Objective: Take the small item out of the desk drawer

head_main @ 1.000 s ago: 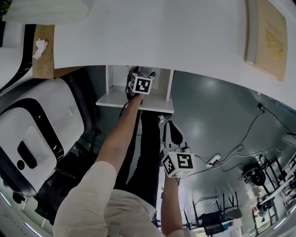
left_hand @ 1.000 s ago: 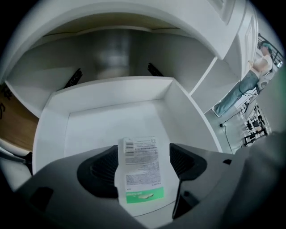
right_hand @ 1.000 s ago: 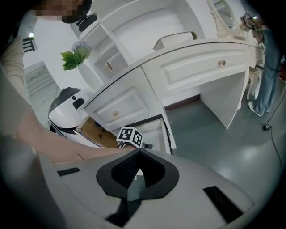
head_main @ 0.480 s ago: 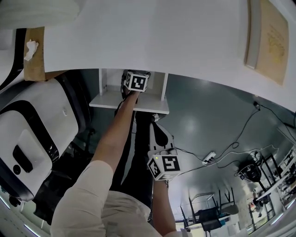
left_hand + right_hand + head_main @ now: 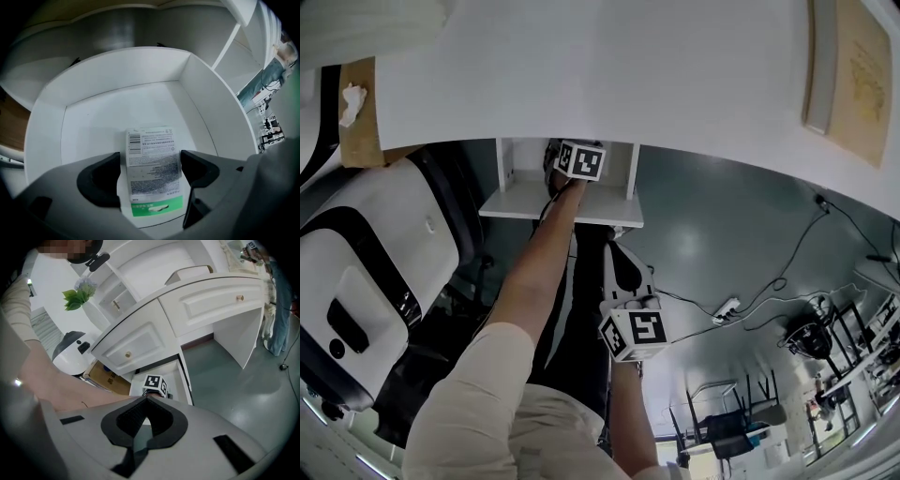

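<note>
Drawer (image 5: 93,131) is pulled out from under table (image 5: 609,75). Left claw (image 5: 151,158) points steeply down into it, jaws just opened to full width, straddling packet (image 5: 152,168), which lies flat on the drawer bottom. No grip on it yet. Wide spread likely to clear packet's edges before closing. Right claw (image 5: 146,414) hangs back over floor (image 5: 722,244), jaws together, empty, probably parked out of the way.
</note>
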The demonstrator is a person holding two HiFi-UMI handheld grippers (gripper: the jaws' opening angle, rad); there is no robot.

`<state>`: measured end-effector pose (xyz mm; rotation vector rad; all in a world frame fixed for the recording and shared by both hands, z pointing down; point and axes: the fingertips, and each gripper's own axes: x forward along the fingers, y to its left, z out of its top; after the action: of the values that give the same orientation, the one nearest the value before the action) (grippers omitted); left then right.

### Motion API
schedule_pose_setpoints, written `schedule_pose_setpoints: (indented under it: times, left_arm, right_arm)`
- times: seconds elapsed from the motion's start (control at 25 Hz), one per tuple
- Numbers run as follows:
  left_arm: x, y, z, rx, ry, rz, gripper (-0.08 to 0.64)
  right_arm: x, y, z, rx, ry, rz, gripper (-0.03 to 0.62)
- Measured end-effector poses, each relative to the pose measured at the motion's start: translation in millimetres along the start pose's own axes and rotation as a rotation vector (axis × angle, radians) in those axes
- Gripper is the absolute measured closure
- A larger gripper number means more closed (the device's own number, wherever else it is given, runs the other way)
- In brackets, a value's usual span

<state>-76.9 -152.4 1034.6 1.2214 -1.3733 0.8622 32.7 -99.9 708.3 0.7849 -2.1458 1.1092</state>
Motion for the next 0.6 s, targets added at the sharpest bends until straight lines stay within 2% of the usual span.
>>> schedule_pose_setpoints:
  times: [0.32, 0.4, 0.6]
  left_arm:
    - [-0.7, 5.4, 1.1, -0.015, -0.008, 0.011, 0.166]
    - [-2.1, 5.1, 1.8, -0.015, -0.009, 0.003, 0.195]
    - [-5.9, 10.0, 2.0, -0.032, -0.008, -0.032, 0.201]
  right_arm:
    - [0.4, 0.3, -1.9, -0.009, 0.002, -0.007, 0.568]
    - [-3.3, -4.3, -1.1, -0.004, -0.004, -0.020, 0.568]
    - [-10.6, -10.9, -4.4, 0.029, -0.018, -0.047, 0.568]
